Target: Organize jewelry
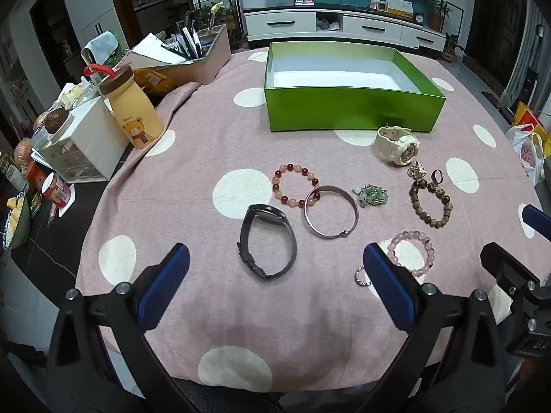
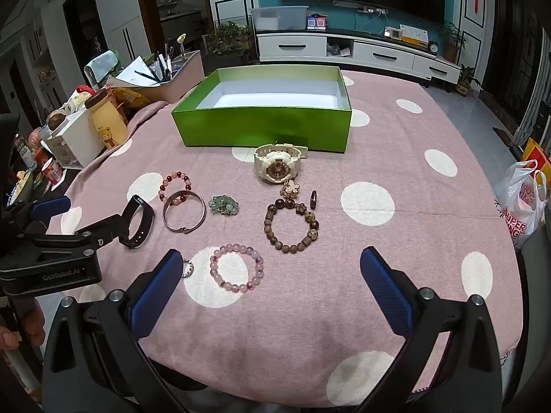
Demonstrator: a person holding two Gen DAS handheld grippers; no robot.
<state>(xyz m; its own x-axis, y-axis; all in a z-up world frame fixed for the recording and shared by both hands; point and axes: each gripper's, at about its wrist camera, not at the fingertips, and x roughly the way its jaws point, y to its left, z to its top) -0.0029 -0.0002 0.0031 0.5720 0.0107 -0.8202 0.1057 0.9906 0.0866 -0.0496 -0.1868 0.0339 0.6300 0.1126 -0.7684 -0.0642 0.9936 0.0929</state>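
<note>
A living room with a television wall is spreading out behind the bench (image 1: 213,144), its pink dotted cloth carrying the jewelry in a loose cluster, so each piece is lying apart and reachable. The green box (image 1: 351,110) is waiting empty just behind the white watch (image 2: 279,167). Both left tongs (image 1: 275,285) and right tongs (image 2: 272,285) are hovering spread wide, gripping nothing. "GenRobot.AI" is showing on one handle; a bag (image 2: 520,206) is reading "SUPER"
</note>
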